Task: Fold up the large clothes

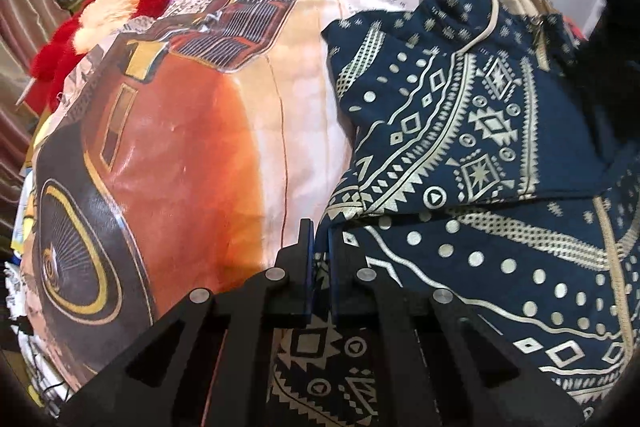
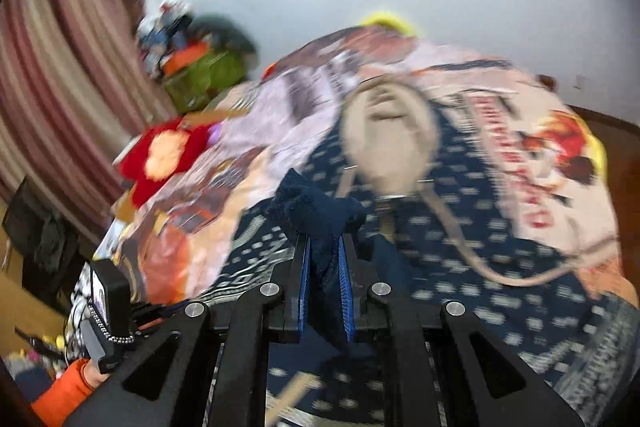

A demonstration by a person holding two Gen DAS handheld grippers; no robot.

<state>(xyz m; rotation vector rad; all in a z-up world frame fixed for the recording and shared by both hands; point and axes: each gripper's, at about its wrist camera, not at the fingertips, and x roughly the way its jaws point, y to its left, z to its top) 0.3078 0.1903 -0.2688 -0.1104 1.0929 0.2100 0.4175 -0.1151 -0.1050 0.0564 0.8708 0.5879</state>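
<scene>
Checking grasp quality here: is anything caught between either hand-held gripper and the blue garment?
Nothing visible. The left hand-held gripper is shut on the garment edge, and the right hand-held gripper pinches a bunched fold directly, though that view is blurred.

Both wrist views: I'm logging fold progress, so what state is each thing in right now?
Navy patterned garment: lying on the bed, partly folded over itself, pinched at two spots.
Left claw: shut on the garment's edge.
Right claw: shut on a bunched fold of the garment, lifted; view motion-blurred.
Printed bedsheet: spread flat under the garment.
Red plush toy: lying at the bed's far edge.
</scene>
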